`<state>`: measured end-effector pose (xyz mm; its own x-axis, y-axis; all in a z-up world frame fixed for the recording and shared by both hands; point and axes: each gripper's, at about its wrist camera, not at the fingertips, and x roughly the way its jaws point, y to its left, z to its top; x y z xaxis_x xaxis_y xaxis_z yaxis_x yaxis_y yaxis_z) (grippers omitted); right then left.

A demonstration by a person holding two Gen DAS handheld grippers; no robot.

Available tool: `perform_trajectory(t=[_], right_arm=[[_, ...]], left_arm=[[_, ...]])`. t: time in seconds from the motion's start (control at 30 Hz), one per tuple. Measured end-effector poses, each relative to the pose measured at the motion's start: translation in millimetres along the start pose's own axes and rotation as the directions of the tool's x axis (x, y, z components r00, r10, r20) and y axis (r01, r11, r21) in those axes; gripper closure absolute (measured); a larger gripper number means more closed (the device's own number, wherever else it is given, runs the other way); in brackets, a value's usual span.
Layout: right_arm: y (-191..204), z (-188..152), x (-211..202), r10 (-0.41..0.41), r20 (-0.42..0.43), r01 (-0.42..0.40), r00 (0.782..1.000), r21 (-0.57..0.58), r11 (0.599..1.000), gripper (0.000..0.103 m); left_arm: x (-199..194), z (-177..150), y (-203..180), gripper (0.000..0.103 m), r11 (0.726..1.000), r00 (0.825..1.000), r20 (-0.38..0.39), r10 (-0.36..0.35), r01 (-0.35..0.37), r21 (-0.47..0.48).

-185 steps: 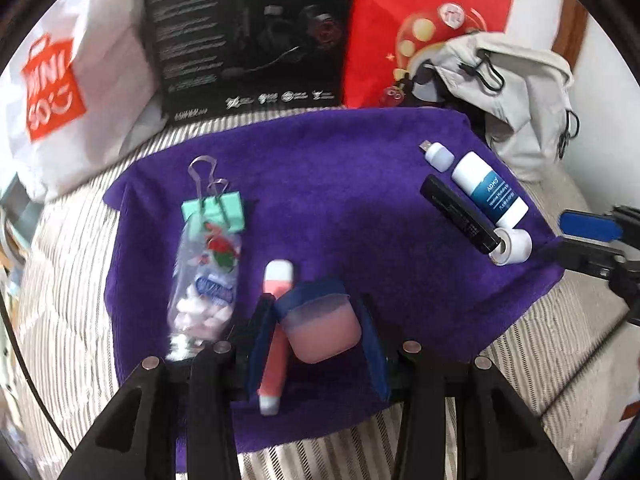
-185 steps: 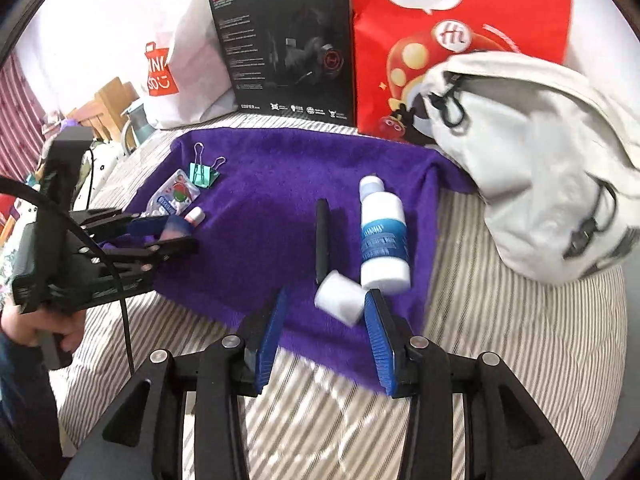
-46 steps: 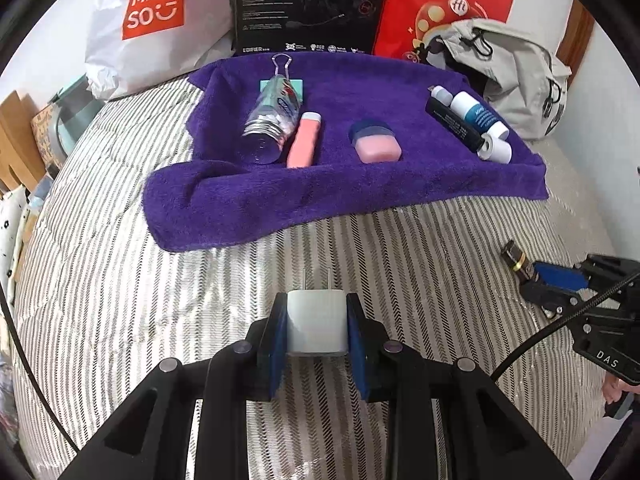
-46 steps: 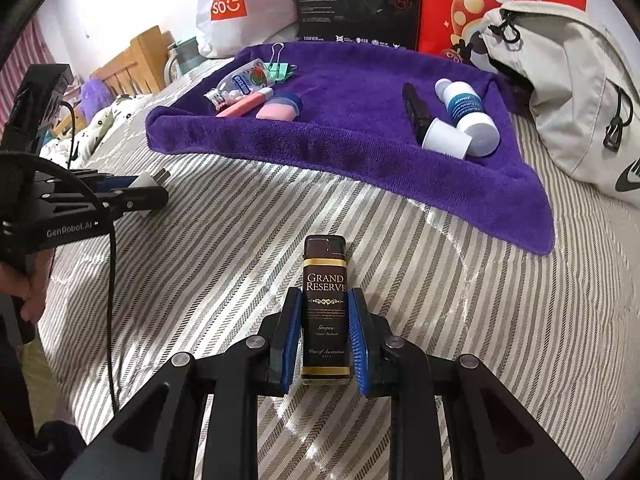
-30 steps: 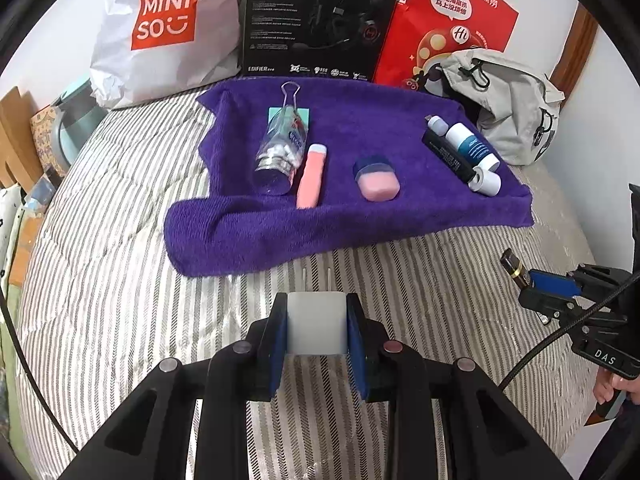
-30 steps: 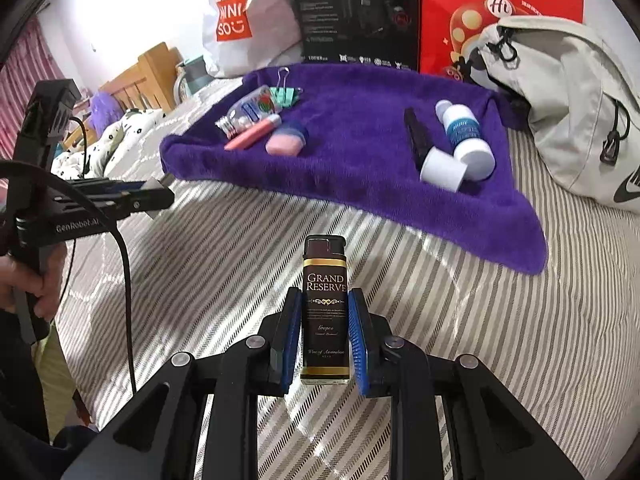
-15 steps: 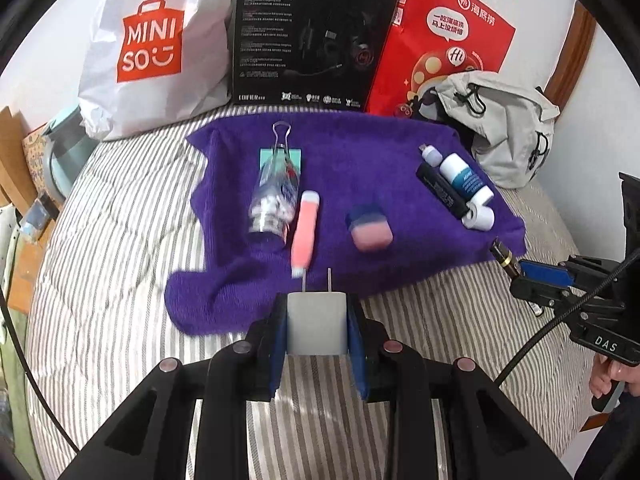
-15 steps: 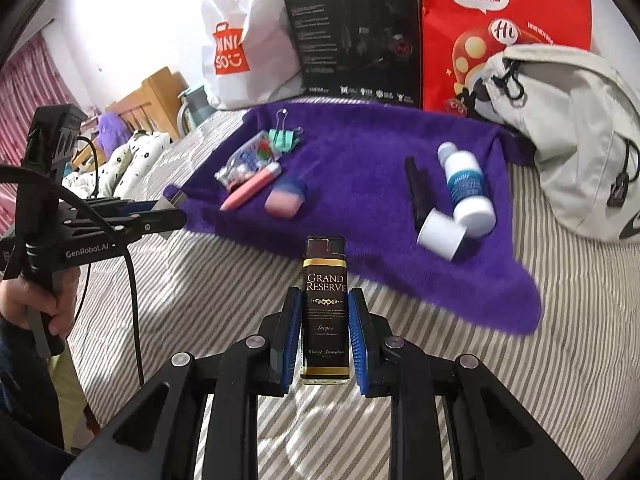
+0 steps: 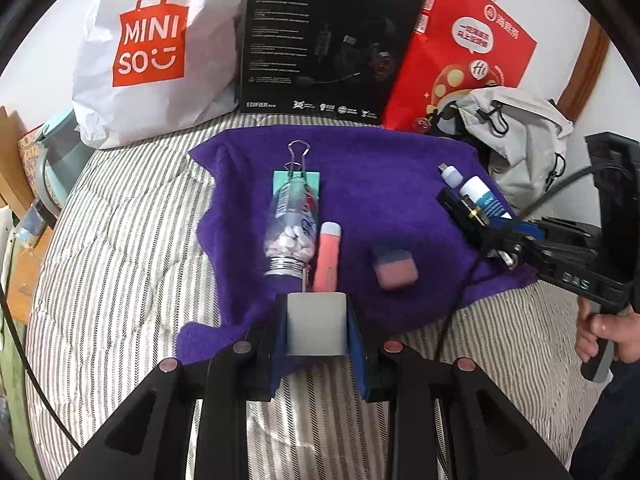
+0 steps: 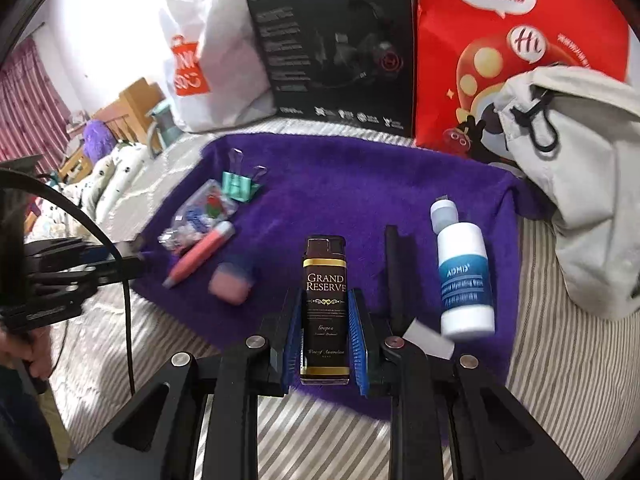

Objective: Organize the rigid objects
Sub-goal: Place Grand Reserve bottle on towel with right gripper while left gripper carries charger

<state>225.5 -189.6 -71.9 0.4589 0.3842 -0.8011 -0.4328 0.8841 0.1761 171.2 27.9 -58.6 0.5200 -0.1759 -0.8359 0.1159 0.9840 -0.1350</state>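
Blue-padded fingers (image 9: pixel 354 332) of the left gripper (image 9: pixel 317 330) are clamped on a white plug adapter (image 9: pixel 317 322), its two metal prongs pointing forward over the near edge of the purple towel (image 9: pixel 380 184). The right gripper (image 10: pixel 325 322) grips a black lighter (image 10: pixel 325 312) with gold "Grand Reserve" lettering, upright between its pads. On the towel lie a clear candy bottle (image 9: pixel 292 228), a white lotion bottle (image 10: pixel 464 276), a black bar (image 10: pixel 394 272), a pink tube (image 9: pixel 328 256), a pink-and-blue case (image 9: pixel 394 266) and a green binder clip (image 10: pixel 239 185)
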Motion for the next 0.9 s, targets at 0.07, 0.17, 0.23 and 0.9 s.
perform_trajectory(t=[0.07,0.17,0.23,0.9], right_arm=[[-2.6,2.2,12.2,-0.032,-0.023,0.032,0.999,-0.009,0.999,0.08],[-3.3,2.3,27.5,-0.068,-0.059,0.066,0.996,-0.03,0.997,0.08],[-2.9,0.6,34.7,-0.095,-0.077,0.092,0.993,-0.046,0.995,0.08],[-4.9,-6.5,32.6,-0.072,-0.119,0.061,0.99,-0.093,0.994,0.072]], left_arm=[[2.5,0.8,1.7,0.077,1.0,1.0,-0.004,0.0,0.0,-0.001],[4.5,1.8,3.3,0.077,1.0,1.0,-0.006,-0.005,0.005,-0.004],[5.1,2.8,3.8,0.077,1.0,1.0,-0.006,-0.008,0.008,-0.004],[7.3,15.5,0.2,0.077,1.0,1.0,0.0,-0.002,0.002,0.022]])
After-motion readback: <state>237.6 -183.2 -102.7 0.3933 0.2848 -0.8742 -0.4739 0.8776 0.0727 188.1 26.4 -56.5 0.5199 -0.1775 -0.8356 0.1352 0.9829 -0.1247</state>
